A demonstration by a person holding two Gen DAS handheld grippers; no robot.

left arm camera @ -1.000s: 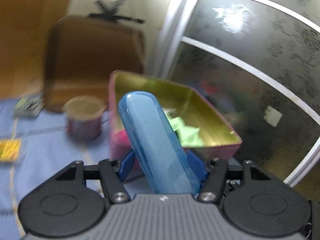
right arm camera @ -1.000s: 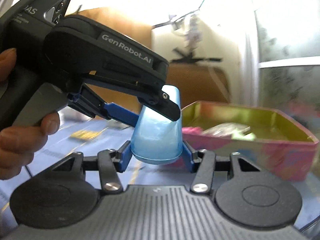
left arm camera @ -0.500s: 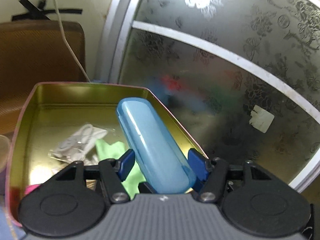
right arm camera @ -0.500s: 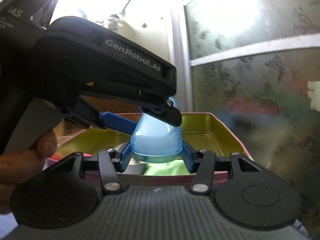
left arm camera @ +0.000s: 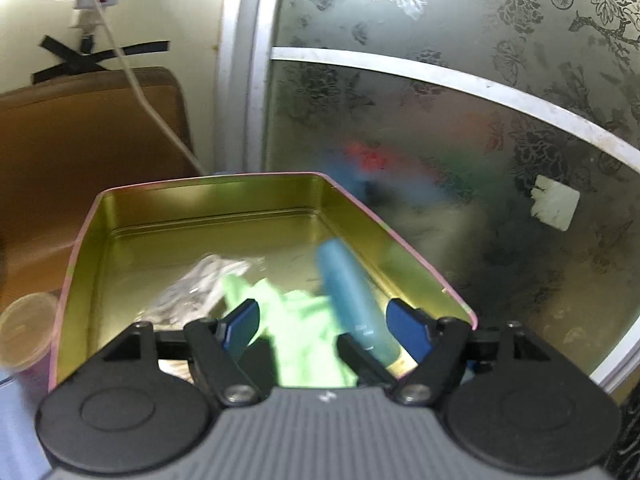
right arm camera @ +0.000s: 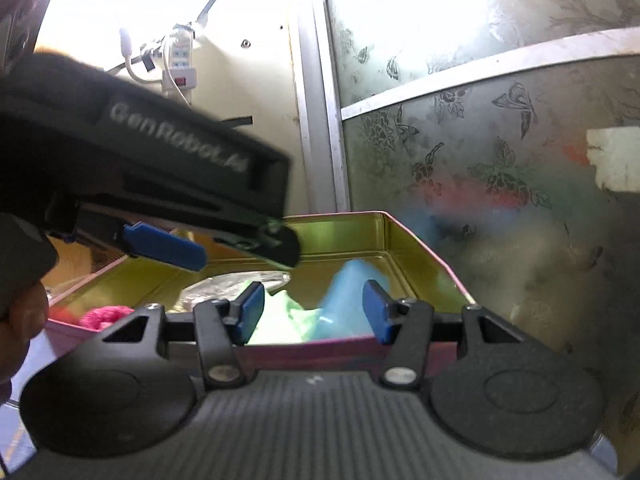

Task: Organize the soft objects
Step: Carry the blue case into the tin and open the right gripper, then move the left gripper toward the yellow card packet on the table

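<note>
A light blue oblong case (left arm camera: 352, 296) lies blurred inside the gold-lined pink tin (left arm camera: 360, 204), at its right side; it also shows in the right wrist view (right arm camera: 348, 304). My left gripper (left arm camera: 324, 324) is open above the tin, its pads apart from the case. My right gripper (right arm camera: 312, 312) is open at the tin's near wall (right arm camera: 404, 236). A green cloth (left arm camera: 296, 320) and a clear plastic packet (left arm camera: 200, 284) lie in the tin. A pink knitted item (right arm camera: 104, 314) sits at the tin's left.
A frosted glass door (left arm camera: 480, 120) stands right behind the tin. A brown chair back (left arm camera: 80, 140) is at the left, with a white cable (left arm camera: 152, 108) hanging over it. A paper-lidded cup (left arm camera: 26, 328) stands left of the tin.
Both grippers have opened and let go of the blue case. It has dropped into the tin beside the green cloth. The left gripper has moved closer over the tin.
</note>
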